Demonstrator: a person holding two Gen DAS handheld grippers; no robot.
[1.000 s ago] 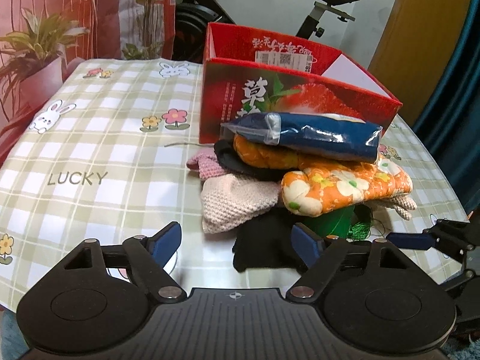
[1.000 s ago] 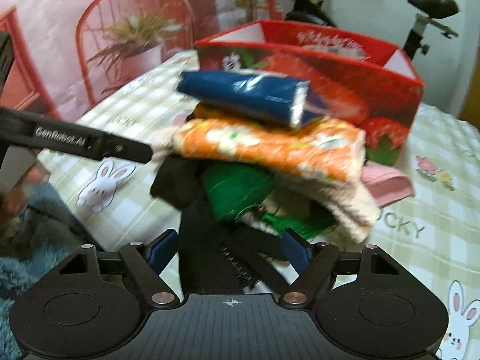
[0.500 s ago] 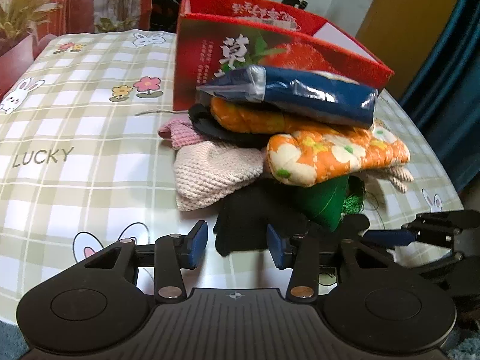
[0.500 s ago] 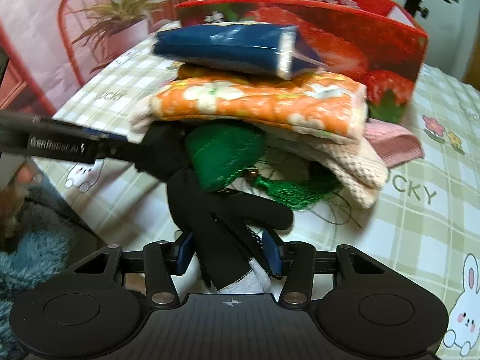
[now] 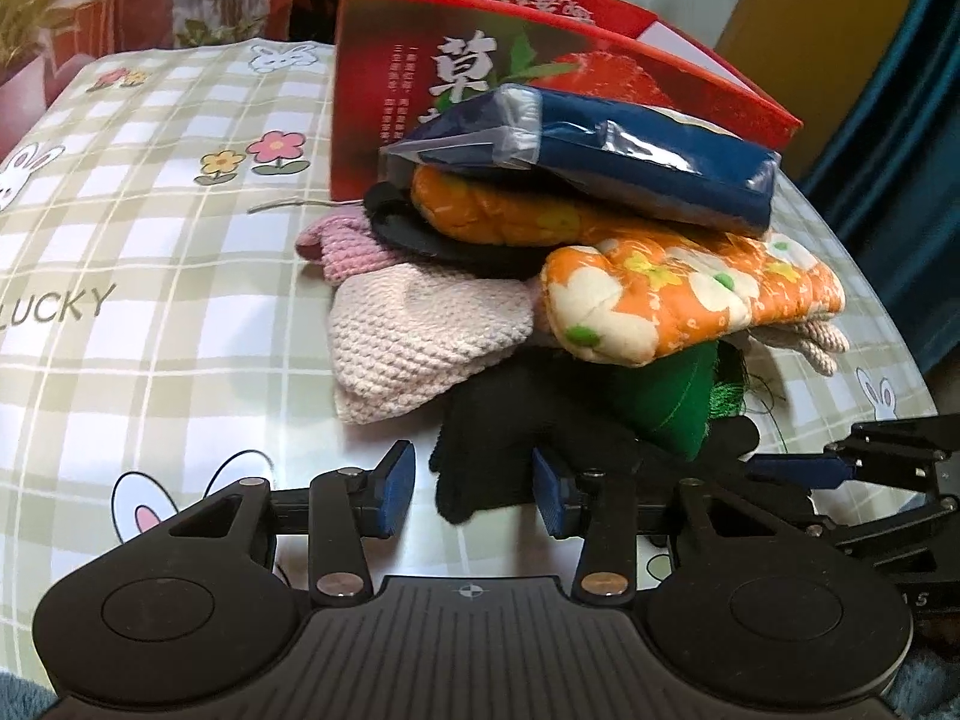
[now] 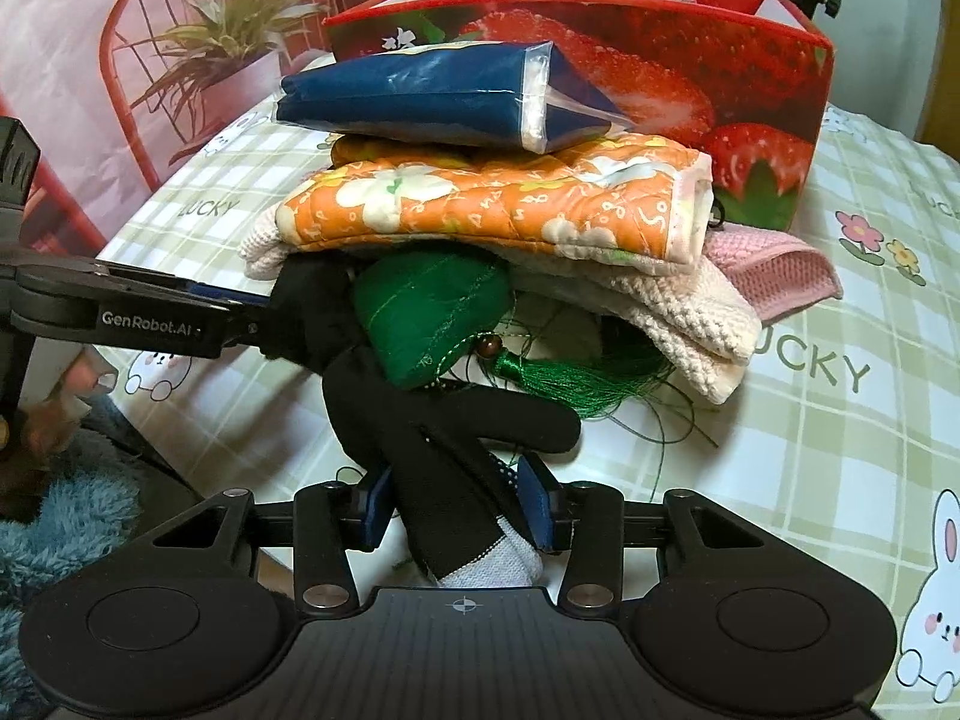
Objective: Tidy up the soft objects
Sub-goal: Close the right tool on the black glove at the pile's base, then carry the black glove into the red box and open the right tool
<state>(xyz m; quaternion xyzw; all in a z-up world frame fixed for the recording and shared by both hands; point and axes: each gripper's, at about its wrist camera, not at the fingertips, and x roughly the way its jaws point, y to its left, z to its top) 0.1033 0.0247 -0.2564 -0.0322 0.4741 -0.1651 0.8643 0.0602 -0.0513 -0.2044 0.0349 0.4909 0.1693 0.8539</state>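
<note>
Gripping the black glove point(image 6: 432, 450) by its cuff, our right gripper point(image 6: 459, 504) has its fingers clamped on it at the counter point(image 6: 810, 450) edge, under the pile before the red box point(image 6: 660, 60); our left gripper point(image 5: 474, 495) fingers stand apart around the glove's tip

Left hand-held gripper point(image 5: 474, 495) hangs parted around the black glove's point(image 5: 510, 450) edge; above it sit an orange mitt point(image 5: 690, 294) and blue packet point(image 5: 630, 162) on the surface point(image 5: 150, 240)
</note>
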